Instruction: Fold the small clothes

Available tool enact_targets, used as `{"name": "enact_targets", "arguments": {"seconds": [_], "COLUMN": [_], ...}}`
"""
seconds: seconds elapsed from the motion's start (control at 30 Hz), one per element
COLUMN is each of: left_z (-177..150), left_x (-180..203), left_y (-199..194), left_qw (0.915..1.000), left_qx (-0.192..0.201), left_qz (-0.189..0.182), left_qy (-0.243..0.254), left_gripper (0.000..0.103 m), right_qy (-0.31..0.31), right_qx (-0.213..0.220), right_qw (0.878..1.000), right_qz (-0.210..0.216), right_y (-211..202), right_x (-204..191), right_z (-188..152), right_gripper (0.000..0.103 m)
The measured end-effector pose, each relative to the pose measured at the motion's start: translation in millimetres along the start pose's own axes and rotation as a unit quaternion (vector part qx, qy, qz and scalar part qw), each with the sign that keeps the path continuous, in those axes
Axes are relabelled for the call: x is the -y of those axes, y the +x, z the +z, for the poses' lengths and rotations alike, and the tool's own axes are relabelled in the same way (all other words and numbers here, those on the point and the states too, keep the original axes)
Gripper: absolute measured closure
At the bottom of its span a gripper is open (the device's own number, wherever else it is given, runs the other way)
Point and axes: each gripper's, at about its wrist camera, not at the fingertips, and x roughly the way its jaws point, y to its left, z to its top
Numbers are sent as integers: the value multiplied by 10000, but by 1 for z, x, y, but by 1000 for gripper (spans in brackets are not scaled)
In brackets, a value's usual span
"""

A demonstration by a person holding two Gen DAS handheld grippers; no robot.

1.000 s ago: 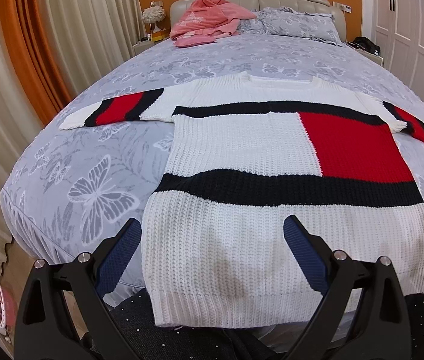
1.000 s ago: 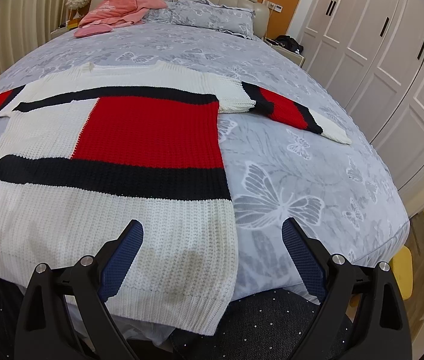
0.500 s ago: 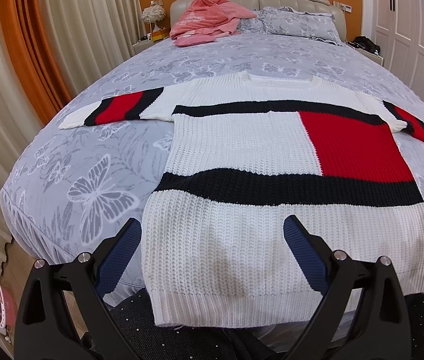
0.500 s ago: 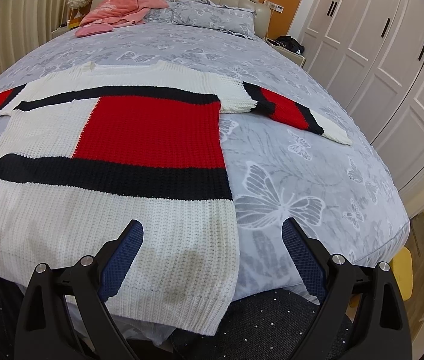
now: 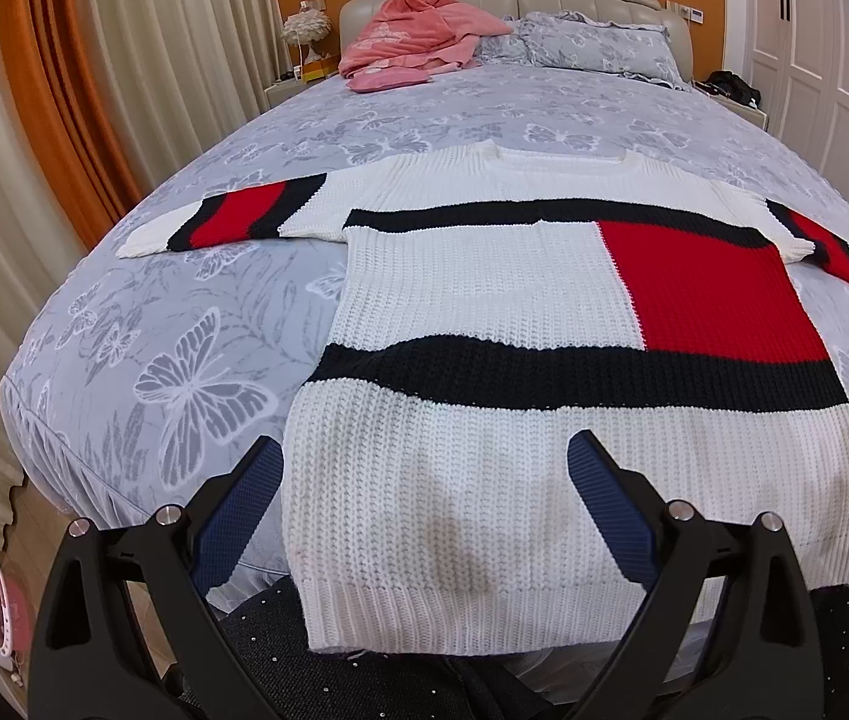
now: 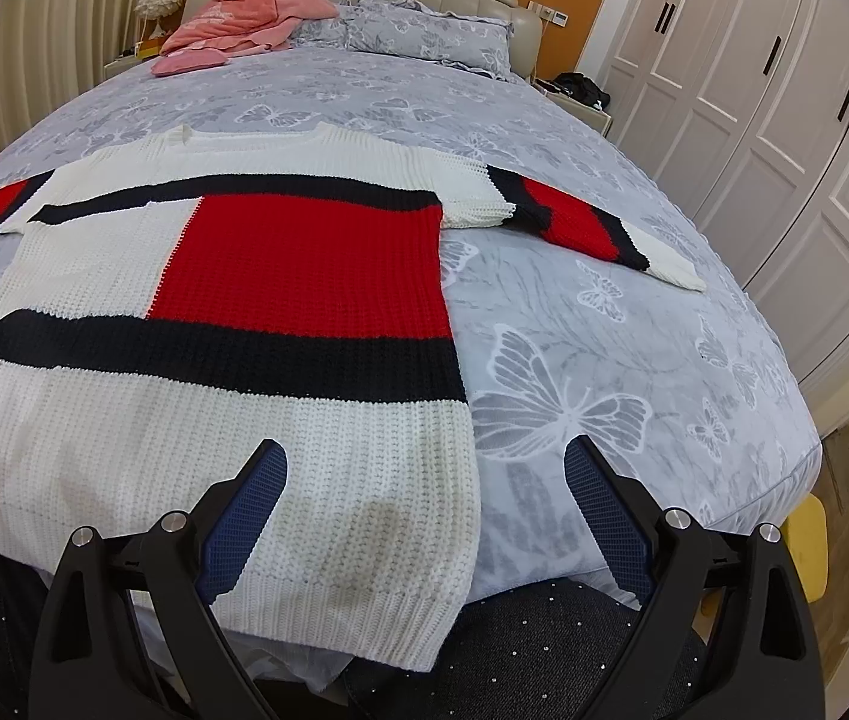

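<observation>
Your sweater (image 5: 544, 372) lies flat and face up on the bed (image 5: 172, 324), sleeves spread to either side and hem hanging over the near edge, so every fold line is in reach. You hold the left tongs (image 5: 424, 516) and right tongs (image 6: 424, 516) spread wide and empty, each above a hem corner, apparently ready for the first fold.

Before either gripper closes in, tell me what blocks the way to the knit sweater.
Nothing visible does. The white, red and black knit sweater lies flat on the grey butterfly bedspread, its hem just ahead of the open left gripper and right gripper.
</observation>
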Motion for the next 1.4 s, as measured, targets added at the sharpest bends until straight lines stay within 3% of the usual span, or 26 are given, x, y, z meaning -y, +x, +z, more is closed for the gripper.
{"name": "enact_targets", "arguments": {"seconds": [0.77, 1.13, 1.27, 1.4], "left_z": [-5, 0, 10, 21], "left_x": [0, 1, 2, 9], "left_y": [2, 1, -3, -3], "left_qw": [10000, 9999, 9998, 9999], "left_qx": [-71, -120, -132, -119], "left_qz": [-23, -70, -125, -64], "left_qy": [-33, -27, -57, 32], "left_gripper": [9, 9, 9, 9], "right_qy": [-60, 167, 692, 896], "right_qx": [-27, -179, -163, 70], "right_qw": [10000, 9994, 9949, 9955], "right_qz": [35, 249, 712, 297], "right_y": [1, 11, 16, 46], "right_x": [-7, 7, 38, 107], "right_z": [1, 4, 19, 63], "right_gripper": [11, 11, 11, 11]}}
